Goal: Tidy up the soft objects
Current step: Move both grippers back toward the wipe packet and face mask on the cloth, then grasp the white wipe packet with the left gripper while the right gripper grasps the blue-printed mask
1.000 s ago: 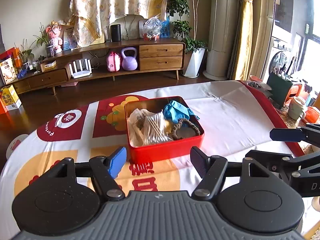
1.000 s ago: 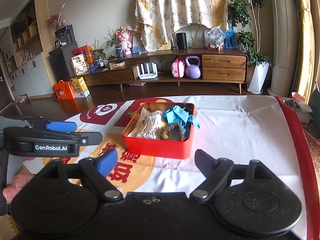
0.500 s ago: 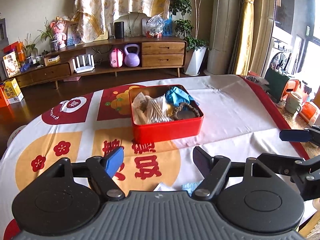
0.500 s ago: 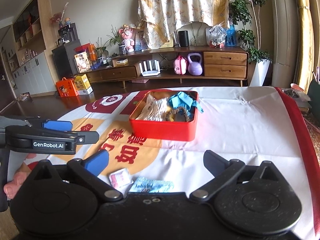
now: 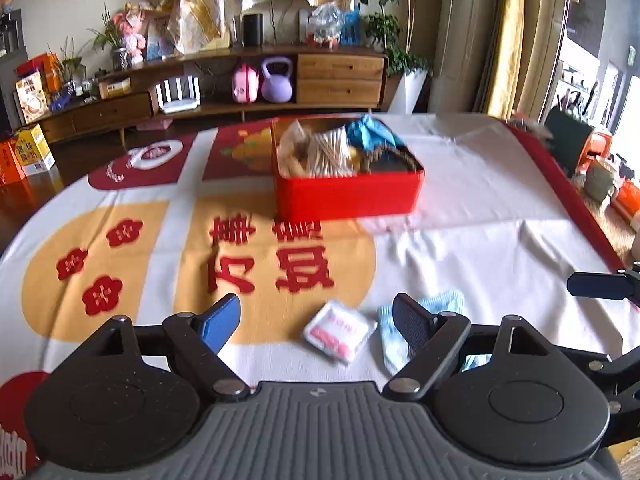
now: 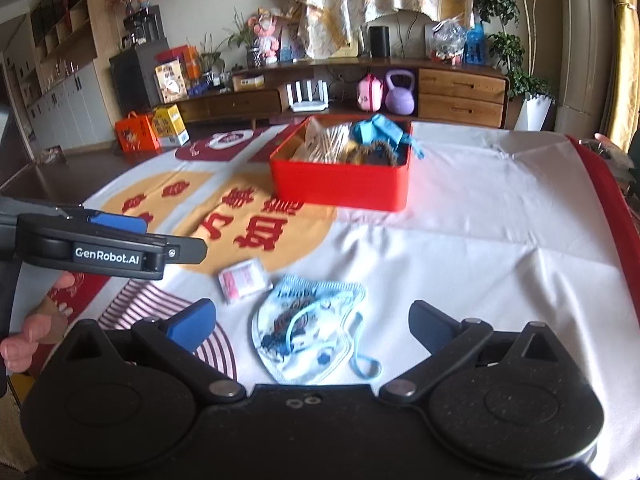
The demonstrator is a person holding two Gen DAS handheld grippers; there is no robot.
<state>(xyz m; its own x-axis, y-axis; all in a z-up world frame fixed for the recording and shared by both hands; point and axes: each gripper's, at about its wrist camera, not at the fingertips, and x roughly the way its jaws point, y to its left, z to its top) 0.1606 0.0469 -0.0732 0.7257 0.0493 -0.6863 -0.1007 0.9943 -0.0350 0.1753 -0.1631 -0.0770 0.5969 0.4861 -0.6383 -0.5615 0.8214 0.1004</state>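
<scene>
A red tin box (image 5: 348, 196) (image 6: 340, 188) stands mid-table, filled with a bag of cotton swabs, a blue cloth and a braided ring. Nearer to me lie a small white-and-pink packet (image 5: 340, 330) (image 6: 244, 280) and a light-blue printed face mask (image 6: 308, 332) (image 5: 436, 304). My left gripper (image 5: 316, 314) hovers above the packet, its jaws opening with nothing between them. My right gripper (image 6: 312, 314) is wide open over the mask and does not touch it. In the right wrist view the left gripper (image 6: 120, 240) shows side-on at the left.
The white tablecloth (image 5: 480, 208) has red and yellow prints and a red border along the right edge. A hand (image 6: 24, 340) holds the left gripper. Behind the table stands a wooden sideboard (image 5: 280, 76) with a purple kettlebell, plants and boxes.
Both grippers have sunk and drawn back from the red box. The packet and the mask have come into view near the fingers. Both pairs of jaws have spread wider.
</scene>
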